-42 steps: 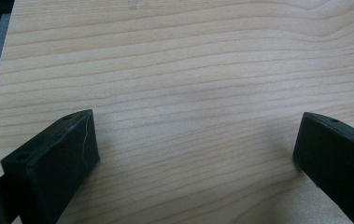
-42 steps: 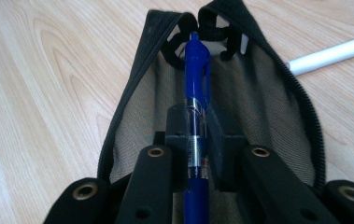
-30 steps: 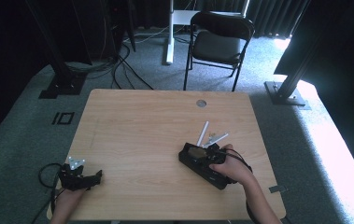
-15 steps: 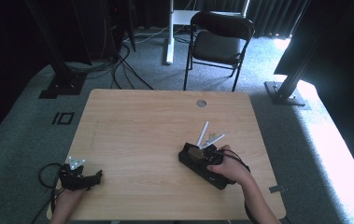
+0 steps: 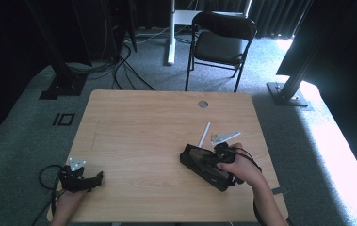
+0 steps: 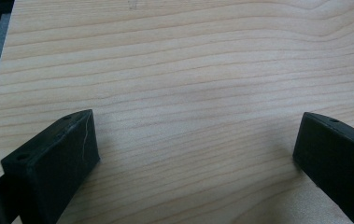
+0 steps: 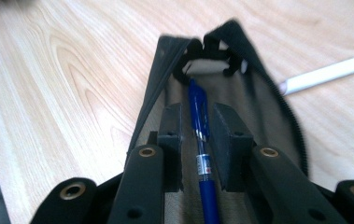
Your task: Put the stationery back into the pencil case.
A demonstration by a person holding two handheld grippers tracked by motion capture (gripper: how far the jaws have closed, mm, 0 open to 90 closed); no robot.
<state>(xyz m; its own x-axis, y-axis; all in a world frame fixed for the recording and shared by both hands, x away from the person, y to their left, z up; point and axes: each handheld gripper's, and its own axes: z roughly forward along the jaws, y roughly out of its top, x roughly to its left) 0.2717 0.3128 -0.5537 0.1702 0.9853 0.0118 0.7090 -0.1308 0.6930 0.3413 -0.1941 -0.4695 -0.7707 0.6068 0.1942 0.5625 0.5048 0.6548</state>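
— Dark curtains and grey carpet ring a pale wooden table [image 5: 138, 136] in the high view, with a black folding chair [image 5: 221, 44] at the upper middle of the frame. Where are the hands?

— Both come in from the bottom edge. At the lower left the left tool [image 5: 96, 178] rests by the table's near corner, the hand [image 5: 68, 200] low behind it. In the left gripper view its two black blocky jaws stand spread wide, with bare wood grain between them.

— And the other?

— The right hand [image 5: 237, 165] sits lower right of centre, forearm angled up and leftward, and holds the right tool [image 5: 216, 162] over a black pencil case [image 5: 203, 165] lying slantwise on the table. In the right gripper view [image 7: 198, 126] the jaws reach into the unzipped case and have just been opening; a narrow gap shows on each side of a blue pen [image 7: 198, 116] lying between them, so they straddle it without pinching.

— What does the pen look like?

— Glossy blue barrel, a pale label band near the jaws, its far end pointing at the case's zip end. The case is soft dark fabric with toothed zip edges and a greyish lining.

— Anything else nearby?

— A white stick-like pen [image 5: 205, 134] and another pale slender item [image 5: 225, 138] lie on the table just beyond the case, right of centre.
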